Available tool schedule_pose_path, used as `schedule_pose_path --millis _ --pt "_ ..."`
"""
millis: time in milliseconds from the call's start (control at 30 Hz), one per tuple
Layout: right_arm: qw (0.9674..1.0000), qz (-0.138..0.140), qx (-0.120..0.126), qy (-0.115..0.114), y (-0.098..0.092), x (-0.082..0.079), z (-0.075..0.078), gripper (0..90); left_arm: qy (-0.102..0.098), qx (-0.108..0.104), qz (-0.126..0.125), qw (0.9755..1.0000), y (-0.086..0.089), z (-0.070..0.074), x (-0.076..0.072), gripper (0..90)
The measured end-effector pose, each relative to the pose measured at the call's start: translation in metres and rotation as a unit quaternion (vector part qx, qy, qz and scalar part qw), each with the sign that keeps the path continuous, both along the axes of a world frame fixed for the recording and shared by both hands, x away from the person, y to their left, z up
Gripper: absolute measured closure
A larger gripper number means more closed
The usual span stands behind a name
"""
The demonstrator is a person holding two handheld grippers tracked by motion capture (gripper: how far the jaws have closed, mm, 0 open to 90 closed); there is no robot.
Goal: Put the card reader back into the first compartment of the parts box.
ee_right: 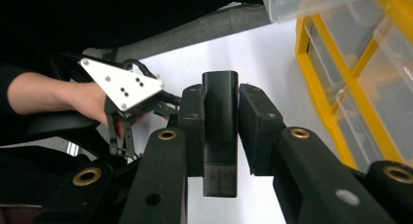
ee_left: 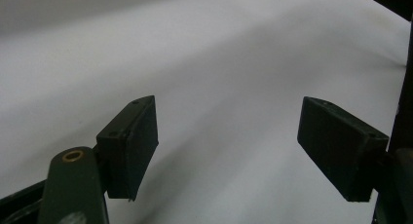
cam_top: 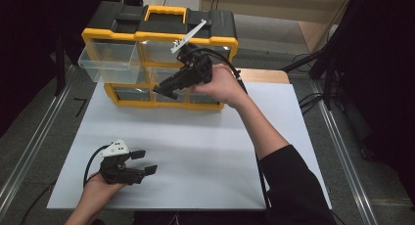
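The organiser's (cam_top: 159, 36) lower right drawers lie hidden behind the right hand-held gripper (cam_top: 166, 89)

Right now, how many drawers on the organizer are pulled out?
1. The clear drawer at the top left of the yellow organizer is pulled out. The other drawers sit flush, though the right gripper, shut on a black block, covers some.

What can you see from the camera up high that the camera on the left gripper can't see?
The high view alone shows the yellow and black drawer box with one clear drawer pulled out, and the right gripper raised in front of it, shut on a small black block. The left gripper view alone shows, up close, the flat inner faces of the pads. Both show the white table and the left gripper open, with nothing between its jaws.
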State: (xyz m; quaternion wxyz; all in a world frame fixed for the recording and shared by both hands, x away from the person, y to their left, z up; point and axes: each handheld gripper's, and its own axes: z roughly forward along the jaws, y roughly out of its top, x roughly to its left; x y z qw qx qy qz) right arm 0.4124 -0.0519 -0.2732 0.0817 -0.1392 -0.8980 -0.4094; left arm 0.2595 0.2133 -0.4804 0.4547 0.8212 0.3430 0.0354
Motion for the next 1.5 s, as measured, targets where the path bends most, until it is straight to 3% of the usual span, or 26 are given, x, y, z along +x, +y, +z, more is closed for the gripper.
schedule_pose_path --millis 467,733,1100,1500 --pt "0.9999 0.001 0.003 -0.012 0.012 0.007 0.038 70.7 0.001 -0.001 0.0 1.0 0.0 0.0 0.0 24.1" --pt "0.9997 -0.001 -0.009 -0.021 0.018 0.013 0.051 70.7 -0.003 -0.003 0.003 1.0 0.002 0.001 0.001 24.1" --pt "0.9998 -0.012 -0.001 -0.019 0.026 0.025 0.074 70.7 0.0 -0.003 0.001 1.0 0.001 0.001 0.001 24.1" --pt "0.9997 -0.016 0.0 -0.019 0.059 0.037 0.093 70.7 0.003 -0.005 -0.003 1.0 0.0 0.0 0.001 24.1"
